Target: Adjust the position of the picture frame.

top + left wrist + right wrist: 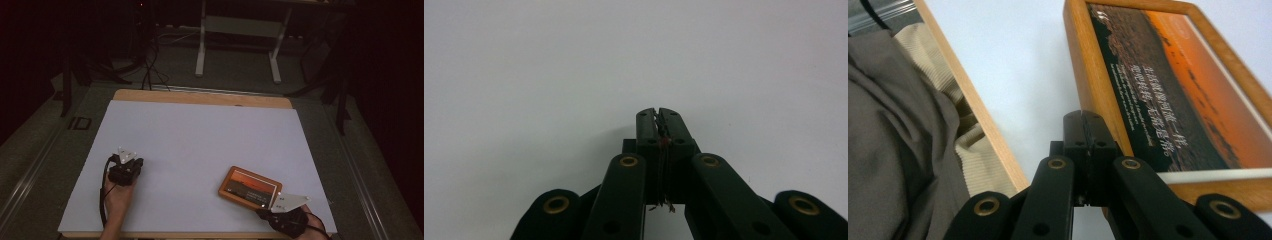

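A white table (200,150) is seen from the high view, with a wooden edge at the far and near sides. The left claw (131,161) is held in a hand (118,196) at the near left, low over bare table, well apart from the frame. In the left gripper view the left claw (658,111) is clenched, jaws pressed together, nothing gripped; some frayed threads are seen along the seam between the jaws. Plain white surface is seen around and ahead of it.

A wooden picture frame (248,187) is lying flat on the table at the near right, turned at an angle to the table edge. An orange sunset picture with a dark band and small text is shown in it. The right claw (272,205) is held just beside the frame's near right corner, its grey plate overlapping that corner in the high view. In the right gripper view the right claw (1083,116) is clenched on nothing, tips set against or just beside the frame (1098,100) at its wooden side edge; actual contact cannot be told. The table's wooden edge (973,110) and grey and beige clothing (903,140) are seen to the left in that view.
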A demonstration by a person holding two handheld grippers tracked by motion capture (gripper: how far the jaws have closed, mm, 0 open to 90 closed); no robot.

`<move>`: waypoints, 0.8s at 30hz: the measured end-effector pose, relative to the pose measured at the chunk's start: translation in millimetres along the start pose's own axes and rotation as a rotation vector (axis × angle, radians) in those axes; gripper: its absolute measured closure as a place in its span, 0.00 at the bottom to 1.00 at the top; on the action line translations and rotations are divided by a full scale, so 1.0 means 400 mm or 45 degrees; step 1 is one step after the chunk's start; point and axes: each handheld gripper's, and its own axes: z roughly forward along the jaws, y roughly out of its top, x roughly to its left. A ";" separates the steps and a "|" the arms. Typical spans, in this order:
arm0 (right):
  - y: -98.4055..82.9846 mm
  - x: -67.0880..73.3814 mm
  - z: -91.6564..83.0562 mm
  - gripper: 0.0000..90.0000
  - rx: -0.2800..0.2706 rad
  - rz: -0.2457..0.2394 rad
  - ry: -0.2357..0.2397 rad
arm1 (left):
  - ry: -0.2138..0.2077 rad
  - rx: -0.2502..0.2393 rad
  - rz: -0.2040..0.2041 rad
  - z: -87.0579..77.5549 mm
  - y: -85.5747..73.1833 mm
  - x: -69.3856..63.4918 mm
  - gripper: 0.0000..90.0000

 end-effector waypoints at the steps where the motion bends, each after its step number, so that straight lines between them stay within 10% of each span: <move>1: -0.001 -0.001 -0.003 1.00 -0.001 0.004 -0.004 | 0.000 0.002 0.000 0.000 0.000 0.000 0.98; 24: -0.081 0.024 0.006 1.00 0.057 0.041 0.014 | -0.001 0.010 0.002 0.004 0.000 -0.004 0.98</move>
